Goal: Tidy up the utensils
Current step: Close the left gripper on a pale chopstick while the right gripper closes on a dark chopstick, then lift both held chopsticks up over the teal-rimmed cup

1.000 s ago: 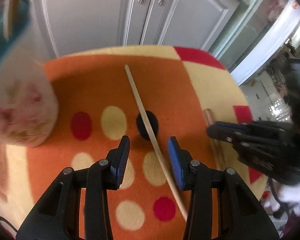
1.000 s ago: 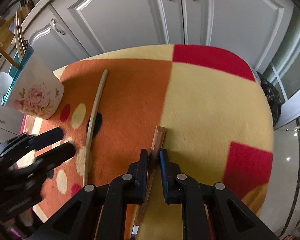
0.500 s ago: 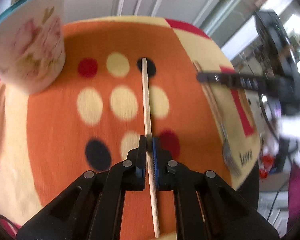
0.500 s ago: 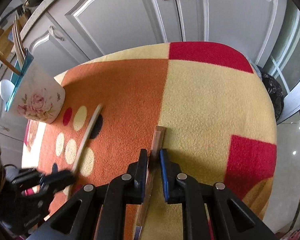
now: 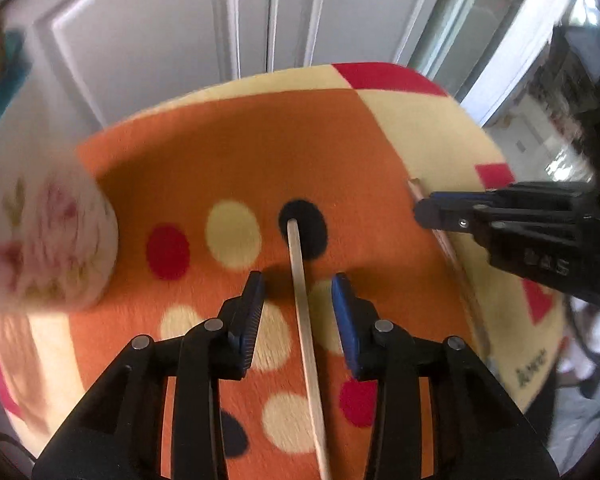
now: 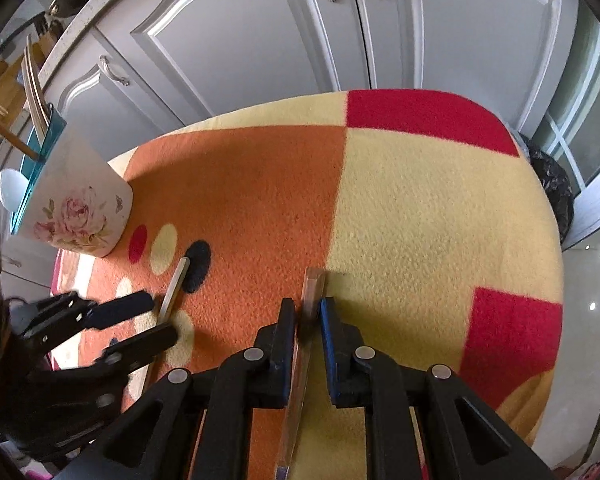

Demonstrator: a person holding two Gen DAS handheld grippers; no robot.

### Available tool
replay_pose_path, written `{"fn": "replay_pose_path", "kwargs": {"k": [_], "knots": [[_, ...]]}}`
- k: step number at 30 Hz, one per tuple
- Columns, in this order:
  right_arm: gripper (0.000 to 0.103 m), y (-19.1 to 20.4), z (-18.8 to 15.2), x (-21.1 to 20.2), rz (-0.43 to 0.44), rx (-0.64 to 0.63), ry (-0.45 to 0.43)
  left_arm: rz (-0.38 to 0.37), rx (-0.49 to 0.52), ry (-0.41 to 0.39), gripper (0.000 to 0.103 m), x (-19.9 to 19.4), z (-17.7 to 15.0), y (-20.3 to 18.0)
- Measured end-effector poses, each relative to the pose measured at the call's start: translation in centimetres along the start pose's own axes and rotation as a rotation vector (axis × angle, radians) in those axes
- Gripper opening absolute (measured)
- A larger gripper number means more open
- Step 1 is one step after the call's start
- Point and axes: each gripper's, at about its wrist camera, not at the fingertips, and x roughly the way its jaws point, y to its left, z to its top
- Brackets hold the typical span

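A pale wooden chopstick (image 5: 304, 320) lies on the spotted orange cloth, running between the fingers of my left gripper (image 5: 298, 296), which is open around it without touching. It also shows in the right wrist view (image 6: 174, 288). My right gripper (image 6: 308, 320) is shut on the copper handle of a fork (image 6: 312, 292), which rests on the cloth; the same handle shows in the left wrist view (image 5: 444, 236). A white rose-printed utensil holder (image 6: 80, 208) with a teal rim stands at the far left and holds several utensils; it is blurred in the left wrist view (image 5: 40, 216).
The table is covered by a fleece cloth (image 6: 420, 208) of orange, cream and red patches. Grey cabinet doors (image 6: 300, 40) stand close behind the table. A dark bin bag (image 6: 552, 184) sits on the floor to the right of the table.
My left gripper, shut on the chopstick half a second ago, has opened. The chopstick now lies loose between its fingers. The right gripper has stayed shut on the fork handle.
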Motion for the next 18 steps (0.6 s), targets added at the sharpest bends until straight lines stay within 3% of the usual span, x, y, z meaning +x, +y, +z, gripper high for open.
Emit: {"fn": "replay_pose_path", "kwargs": {"k": [1,2,5,14,18], "knots": [[0.011,0.1,0.0,0.0,0.003,-0.002,-0.001,0.002,0.018,0.001,0.023,0.0,0.1,-0.3],[0.01,0.2,0.0,-0.1,0.018,0.001,0.0,-0.01,0.02,0.004,0.006,-0.1,0.1,-0.3],[0.01,0.5,-0.1,-1.3,0.074,0.022,-0.03,-0.105,-0.04,0.004,0.004,-1.5,-0.3,1.0],[0.01,4.0,-1.9,-9.6,0.184,-0.067,-0.172,-0.198,-0.06,-0.182,0.004,-11.7,-2.4,3.5],[0.01,6.2,-3.8,-13.0,0.195,-0.132,-0.218,-0.228,-0.066,-0.228,0.004,-14.0,-3.0,4.0]]}}
